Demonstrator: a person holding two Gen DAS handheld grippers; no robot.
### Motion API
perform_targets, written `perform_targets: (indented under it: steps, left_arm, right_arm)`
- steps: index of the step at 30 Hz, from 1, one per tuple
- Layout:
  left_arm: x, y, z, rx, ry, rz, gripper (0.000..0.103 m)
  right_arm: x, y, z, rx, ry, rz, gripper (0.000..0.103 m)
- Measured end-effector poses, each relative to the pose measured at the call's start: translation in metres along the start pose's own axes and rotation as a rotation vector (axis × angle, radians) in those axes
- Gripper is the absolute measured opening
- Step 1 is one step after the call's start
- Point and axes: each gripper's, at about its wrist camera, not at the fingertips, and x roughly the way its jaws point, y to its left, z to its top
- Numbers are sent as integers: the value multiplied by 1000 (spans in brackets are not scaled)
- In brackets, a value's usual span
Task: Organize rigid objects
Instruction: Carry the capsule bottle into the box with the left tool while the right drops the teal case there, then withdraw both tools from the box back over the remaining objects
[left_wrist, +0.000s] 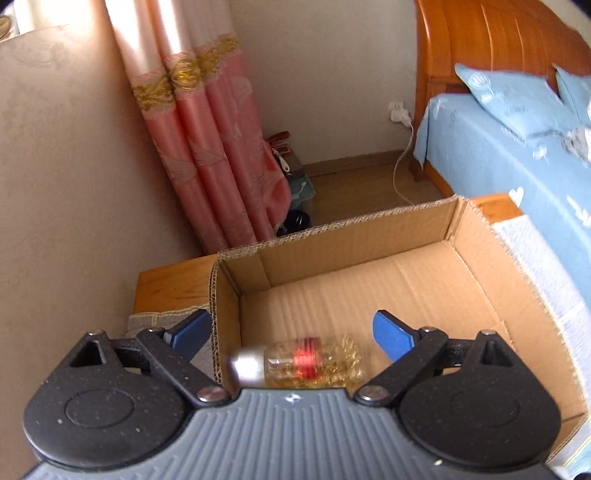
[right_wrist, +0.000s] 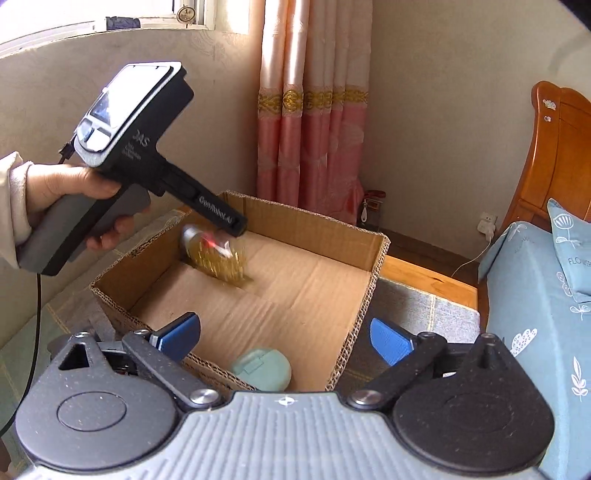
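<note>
The cardboard box (left_wrist: 369, 280) is filling the middle of the left wrist view, its far wall running toward the upper right. Only the right wrist view is showing the person's hand (right_wrist: 70, 192) at the left edge gripping the left gripper (right_wrist: 236, 230), and a pale green round case (right_wrist: 263, 369) lying at the box's near wall, low in the frame, partly hidden behind the right gripper's body. The right gripper (right_wrist: 284, 338) is holding its blue fingers wide apart over the box; the left one is also spread apart. The bottle (left_wrist: 299, 363), clear with a silver cap, red band and gold glitter, is showing motion-blurred inside the box; whether it is touching the floor is unclear.
</note>
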Motion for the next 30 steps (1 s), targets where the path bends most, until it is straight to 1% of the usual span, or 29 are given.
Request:
perform_targets:
  steps: [1,5,8,12,16,18,20,23,25,27,30]
  left_arm:
    - [-4,2,0,-11,-9,6,94]
    - [-24,4,-6,-10,-39,16,94]
    - [-39,4,-13,1,-53,11,95]
    - [-64,3,-24,15,-97,22,96]
    - [-87,-1,-42,26,-129,4,96]
    - [-98,-7,-54,50,-138,-6,98]
    - [-108,-14,-69,76,-156,-6,100]
    - [-121,-22,-93,114,-170,-26,100]
    - [-128,-26,-108,116,-169,-39,100]
    - [-132,-29,-122,115,-166,-57,100]
    - [-140,-35,-145,104,-168,-80,100]
  right_arm:
    - [0,1,-1,4,1,-6,103]
    - [-5,3,-13,20,9,-2,103]
    - [-11,6,-21,25,14,1,103]
    - [-21,12,-28,25,10,-3,103]
    - [-31,18,-38,40,3,-18,103]
    - [-36,22,-45,40,2,-31,103]
    - [-42,27,-53,40,-5,-62,103]
    - [-51,32,-67,63,-13,-92,103]
    - [-58,34,-80,71,-21,-115,103]
    - [-63,35,-92,86,-27,-158,103]
    - [-68,34,-111,123,-17,-203,103]
